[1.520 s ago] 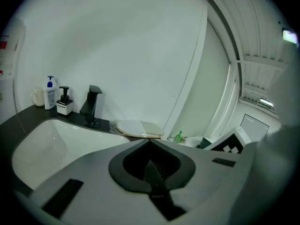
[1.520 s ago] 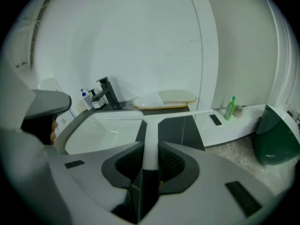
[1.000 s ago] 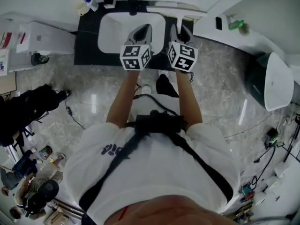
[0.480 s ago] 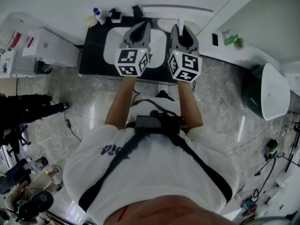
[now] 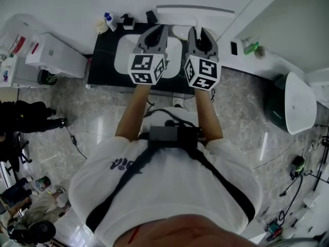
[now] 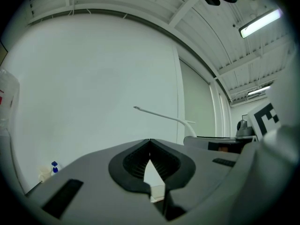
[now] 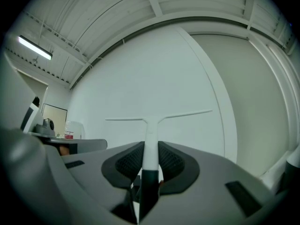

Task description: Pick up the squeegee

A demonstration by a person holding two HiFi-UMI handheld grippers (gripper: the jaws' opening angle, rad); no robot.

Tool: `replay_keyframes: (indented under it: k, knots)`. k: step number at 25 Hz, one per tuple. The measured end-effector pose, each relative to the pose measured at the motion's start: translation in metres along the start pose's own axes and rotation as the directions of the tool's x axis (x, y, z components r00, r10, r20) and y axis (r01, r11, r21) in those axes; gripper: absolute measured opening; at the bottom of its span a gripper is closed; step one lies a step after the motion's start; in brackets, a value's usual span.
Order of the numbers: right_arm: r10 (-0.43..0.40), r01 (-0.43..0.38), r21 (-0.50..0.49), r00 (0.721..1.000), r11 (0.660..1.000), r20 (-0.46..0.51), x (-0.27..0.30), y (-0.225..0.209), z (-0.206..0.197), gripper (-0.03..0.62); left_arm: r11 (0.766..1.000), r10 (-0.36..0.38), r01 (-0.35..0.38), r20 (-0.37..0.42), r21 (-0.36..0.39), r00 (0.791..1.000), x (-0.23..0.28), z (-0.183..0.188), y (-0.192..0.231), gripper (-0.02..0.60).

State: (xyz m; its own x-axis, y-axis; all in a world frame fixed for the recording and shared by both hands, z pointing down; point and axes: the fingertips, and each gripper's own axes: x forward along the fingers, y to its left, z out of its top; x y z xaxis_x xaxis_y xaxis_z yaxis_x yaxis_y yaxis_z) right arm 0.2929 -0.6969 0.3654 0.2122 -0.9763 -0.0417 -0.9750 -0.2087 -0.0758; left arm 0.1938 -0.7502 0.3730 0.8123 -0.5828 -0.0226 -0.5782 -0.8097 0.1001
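One squeegee (image 5: 180,7), one sink (image 5: 120,49), one bottle (image 5: 109,21), two grippers (image 5: 158,29) (image 5: 200,31).

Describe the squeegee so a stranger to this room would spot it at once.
Find the dark counter with the white sink against the white wall. Above its right half, the right gripper grips the squeegee. It is the only T-shaped thing: a long white blade across a handle white above and dark below, unlike the small bottles at the counter's back left.

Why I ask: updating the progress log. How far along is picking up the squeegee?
Done: the right hand-held gripper is shut on the squeegee handle, blade up in front of the wall. In hand: just holding it; the left hand-held gripper is shut, empty. Left: nothing apparent for the pickup.
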Motion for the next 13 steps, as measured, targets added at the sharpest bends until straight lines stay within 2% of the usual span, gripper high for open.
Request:
replay_keyframes:
  k: [13]
  knots:
    - [-0.028, 0.028, -0.010, 0.999, 1.000, 0.020, -0.0010, -0.0073, 0.0099, 0.095, 1.000, -0.028, 0.028, 0.008, 0.004, 1.000, 0.0065, 0.0053, -0.0066, 0.014]
